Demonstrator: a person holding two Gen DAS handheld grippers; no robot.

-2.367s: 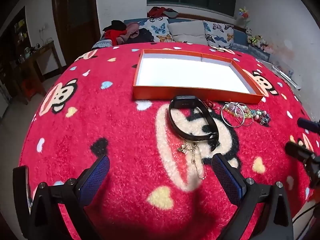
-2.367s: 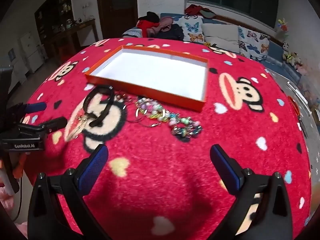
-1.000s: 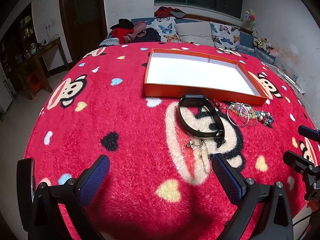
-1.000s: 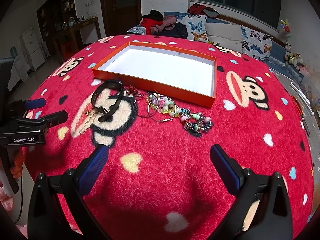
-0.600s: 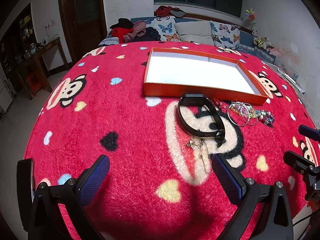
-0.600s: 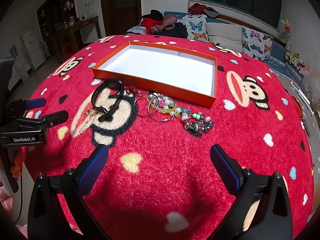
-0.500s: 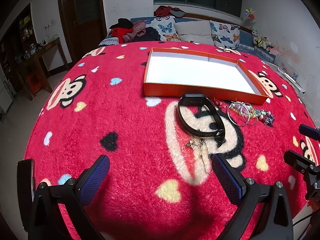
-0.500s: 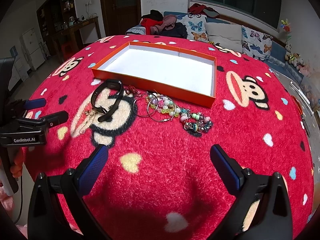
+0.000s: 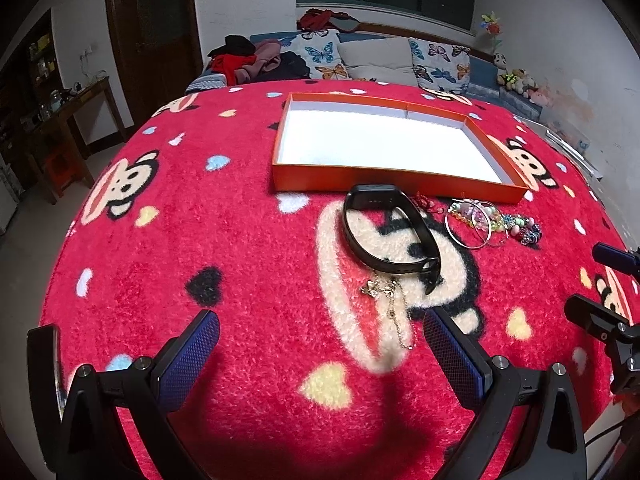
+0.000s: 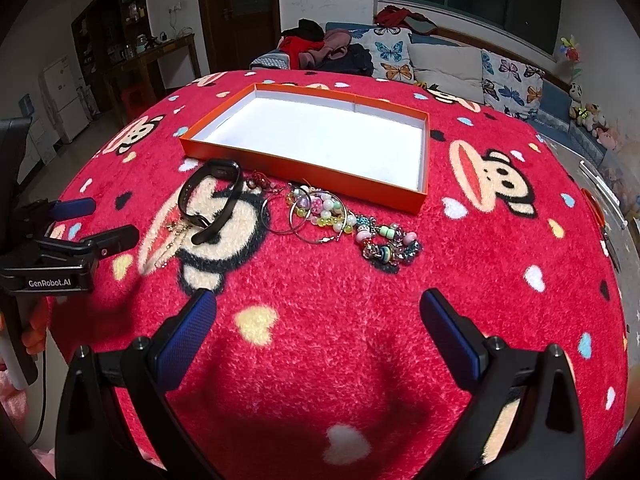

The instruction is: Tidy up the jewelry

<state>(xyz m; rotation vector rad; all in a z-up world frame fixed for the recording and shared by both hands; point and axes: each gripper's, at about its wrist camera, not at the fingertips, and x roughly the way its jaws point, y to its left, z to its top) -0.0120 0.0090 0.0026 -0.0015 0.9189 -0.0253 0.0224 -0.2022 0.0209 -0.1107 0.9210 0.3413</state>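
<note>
An orange box (image 9: 396,186) with a white, bare inside lies at the back of the red monkey-print blanket; it also shows in the right wrist view (image 10: 304,166). In front of it lie a black wristband (image 9: 386,236) (image 10: 210,206), a thin gold chain (image 9: 394,310) (image 10: 174,234), metal hoop bangles (image 9: 474,226) (image 10: 298,216), a pale bead bracelet (image 10: 330,210) and a dark bead bracelet (image 9: 526,230) (image 10: 390,246). My left gripper (image 9: 320,344) is open and empty, near the chain. My right gripper (image 10: 318,320) is open and empty, short of the bead bracelets.
The blanket (image 9: 200,220) covers a round-looking surface that drops off at the near and side edges. A sofa with butterfly cushions (image 9: 384,56) stands behind. A wooden side table (image 9: 60,120) is at the far left. The left gripper body (image 10: 52,256) shows at the right view's left edge.
Since 2.4 s ago both grippers have drawn back and up a little, so the box and jewelry look farther off. Over the last second nothing has visibly moved.
</note>
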